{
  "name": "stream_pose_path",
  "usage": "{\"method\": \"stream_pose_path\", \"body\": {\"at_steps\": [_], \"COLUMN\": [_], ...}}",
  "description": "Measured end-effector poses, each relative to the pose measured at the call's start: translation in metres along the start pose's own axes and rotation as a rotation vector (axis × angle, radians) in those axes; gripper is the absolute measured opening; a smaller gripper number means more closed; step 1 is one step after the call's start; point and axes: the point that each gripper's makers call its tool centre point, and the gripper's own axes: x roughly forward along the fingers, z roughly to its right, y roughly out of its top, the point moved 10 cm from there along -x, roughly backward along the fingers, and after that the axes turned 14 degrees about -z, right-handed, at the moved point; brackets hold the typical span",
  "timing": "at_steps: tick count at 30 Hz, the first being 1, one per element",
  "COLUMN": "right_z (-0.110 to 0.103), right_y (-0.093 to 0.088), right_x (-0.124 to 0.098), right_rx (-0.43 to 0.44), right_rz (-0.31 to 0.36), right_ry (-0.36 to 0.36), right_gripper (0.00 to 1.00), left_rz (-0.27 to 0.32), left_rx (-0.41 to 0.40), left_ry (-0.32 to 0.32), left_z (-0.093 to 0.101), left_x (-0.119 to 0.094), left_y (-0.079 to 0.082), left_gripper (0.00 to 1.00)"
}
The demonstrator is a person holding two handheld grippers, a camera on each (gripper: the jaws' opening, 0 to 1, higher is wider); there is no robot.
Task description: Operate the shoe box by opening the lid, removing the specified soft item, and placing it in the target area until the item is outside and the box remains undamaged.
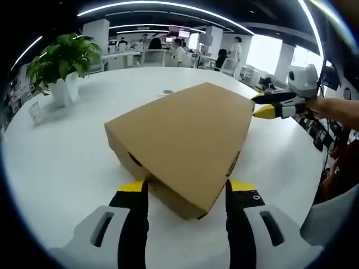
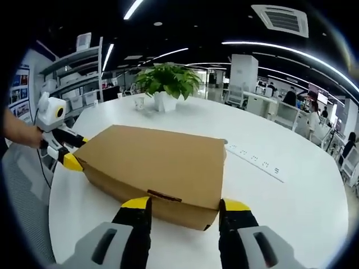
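Closed cardboard shoe box (image 1: 182, 143) is lying on the white bench (image 1: 61, 162); left tongs (image 1: 188, 188) are straddling its near corner, right tongs (image 1: 263, 105) touching its far corner

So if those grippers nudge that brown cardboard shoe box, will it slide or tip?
The brown cardboard shoe box would probably slide: it lies low and flat on the smooth white table. It looks stiff, with crisp edges, and likely light.

An open-plan office: a large white table (image 2: 291, 190) with a built-in power strip (image 2: 255, 161), a potted plant (image 2: 167, 82), desks with seated people (image 1: 178, 51), shelves of boxes (image 2: 78, 84), strip lights (image 1: 162, 7) and a ceiling vent (image 2: 279, 20)
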Motion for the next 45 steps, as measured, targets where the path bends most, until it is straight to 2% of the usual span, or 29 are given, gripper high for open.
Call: {"method": "stream_pose_path", "body": {"at_steps": [10,27,30,37,45], "right_z": [-0.004,-0.027,-0.033,-0.045,-0.057], "right_y": [-0.002,-0.001,-0.001,-0.003,-0.005], "right_x": [-0.004,-0.002,-0.003,-0.005,-0.007], "right_rx": [-0.023,0.018,0.02,0.042,0.044], "right_rz": [-0.019,-0.014,-0.013,-0.009,-0.002], "right_ry": [-0.006,-0.031,-0.036,-0.059,-0.055], "right_gripper": [0.35,0.33,0.31,0.31,0.31], "left_rz": [-0.012,-0.062,-0.079,-0.085,-0.123], "left_rx": [0.035,0.09,0.116,0.153,0.207], "left_ry": [-0.024,-0.042,-0.028,-0.054,-0.07], "left_z": [-0.012,-0.034,-0.038,-0.05,-0.062], "left_x": [-0.003,-0.007,-0.008,-0.009,-0.01], "left_y": [0.0,0.004,0.004,0.006,0.01], "left_gripper": [0.53,0.54,0.54,0.54,0.54]}}
